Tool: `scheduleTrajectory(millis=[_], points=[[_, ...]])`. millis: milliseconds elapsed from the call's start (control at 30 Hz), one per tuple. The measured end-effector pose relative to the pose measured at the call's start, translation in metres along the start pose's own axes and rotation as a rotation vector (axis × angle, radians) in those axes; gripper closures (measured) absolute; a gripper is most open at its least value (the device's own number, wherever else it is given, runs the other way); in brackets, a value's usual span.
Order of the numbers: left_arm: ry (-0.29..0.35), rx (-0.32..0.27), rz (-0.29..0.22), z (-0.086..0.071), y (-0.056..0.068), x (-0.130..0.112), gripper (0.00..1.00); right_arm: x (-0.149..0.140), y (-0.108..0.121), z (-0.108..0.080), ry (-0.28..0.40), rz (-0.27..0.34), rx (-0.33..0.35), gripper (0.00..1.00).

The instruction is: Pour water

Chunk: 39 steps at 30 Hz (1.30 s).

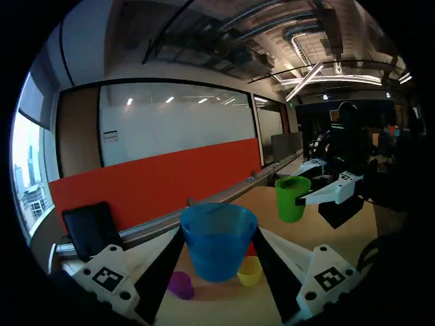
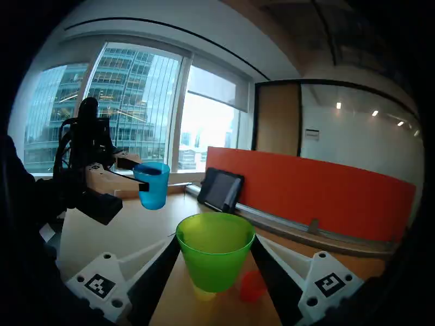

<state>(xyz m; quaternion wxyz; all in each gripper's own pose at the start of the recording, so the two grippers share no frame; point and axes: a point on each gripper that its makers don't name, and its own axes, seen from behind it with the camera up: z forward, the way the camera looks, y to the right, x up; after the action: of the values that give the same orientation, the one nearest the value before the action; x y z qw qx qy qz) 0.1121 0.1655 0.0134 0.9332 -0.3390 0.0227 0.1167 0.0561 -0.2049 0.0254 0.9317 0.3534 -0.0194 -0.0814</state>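
Note:
My left gripper is shut on a blue cup, held upright above the wooden table. To its right, farther off, the right gripper holds a green cup. In the right gripper view, my right gripper is shut on that green cup, upright, and the left gripper with the blue cup hangs off to the left. Small cups stand on the table below: purple, yellow and red. Whether either held cup has water in it I cannot tell.
A dark tablet leans against the orange partition at the table's back edge. A metal rail runs along that partition. Windows lie behind the left gripper. A person stands far off at the right.

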Motion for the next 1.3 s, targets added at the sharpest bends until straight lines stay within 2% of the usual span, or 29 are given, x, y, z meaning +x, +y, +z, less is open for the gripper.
scheduleTrajectory(millis=[500, 900, 1300], points=[[-0.018, 0.020, 0.130, 0.011, -0.001, 0.014, 0.14, -0.006, -0.029, 0.018, 0.007, 0.001, 0.070, 0.08], [-0.022, 0.042, 0.250, 0.018, -0.001, 0.027, 0.14, -0.012, -0.048, 0.030, 0.008, 0.003, 0.113, 0.09], [-0.024, 0.066, 0.385, 0.020, 0.000, 0.039, 0.14, -0.015, -0.062, 0.041, 0.016, 0.002, 0.144, 0.09]])
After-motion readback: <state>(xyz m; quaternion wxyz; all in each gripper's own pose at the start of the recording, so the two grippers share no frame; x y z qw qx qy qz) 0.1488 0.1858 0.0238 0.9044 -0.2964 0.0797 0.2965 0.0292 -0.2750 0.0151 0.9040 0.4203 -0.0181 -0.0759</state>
